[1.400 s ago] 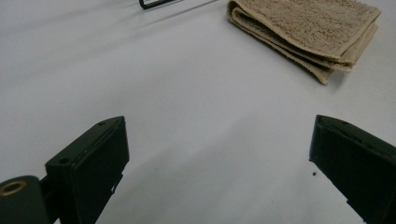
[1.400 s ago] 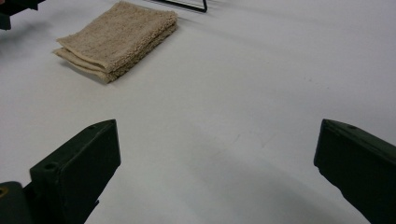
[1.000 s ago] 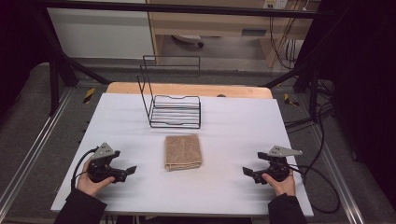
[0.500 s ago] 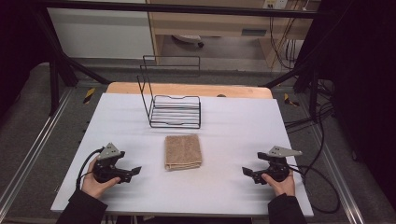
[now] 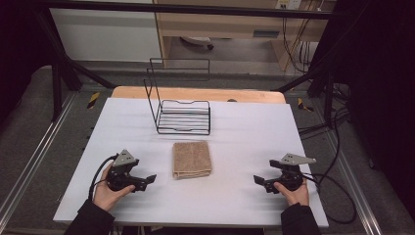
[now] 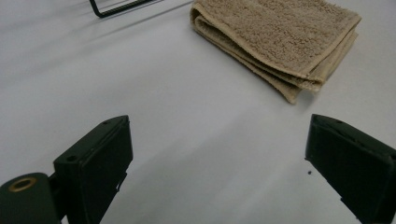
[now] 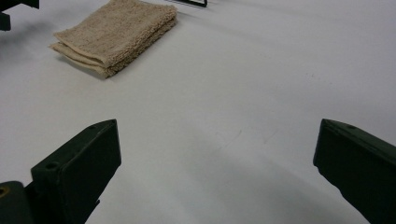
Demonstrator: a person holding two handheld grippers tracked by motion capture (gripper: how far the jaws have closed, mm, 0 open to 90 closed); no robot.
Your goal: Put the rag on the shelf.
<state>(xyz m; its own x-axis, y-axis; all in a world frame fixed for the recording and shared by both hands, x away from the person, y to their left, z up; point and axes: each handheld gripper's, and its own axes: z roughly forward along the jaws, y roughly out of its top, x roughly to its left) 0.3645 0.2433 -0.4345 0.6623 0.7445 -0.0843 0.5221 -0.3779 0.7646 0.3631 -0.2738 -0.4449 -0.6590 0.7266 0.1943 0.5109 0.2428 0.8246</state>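
Presumably soft, light, limp towel (image 5: 192,159) folded on surface (image 5: 244,132); best pinched at folded edge. Left tool (image 5: 148,179) and right tool (image 5: 260,180) both spread wide, empty.

Your white table (image 5: 244,132) is evenly lit from overhead; surroundings fall dark at the frame edges. Soft shadows lie beneath the towel (image 6: 280,42). Near jaws blur slightly.

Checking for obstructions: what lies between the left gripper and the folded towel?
Nothing: only bare white table separates the open left gripper from the folded towel, as the left gripper view shows.
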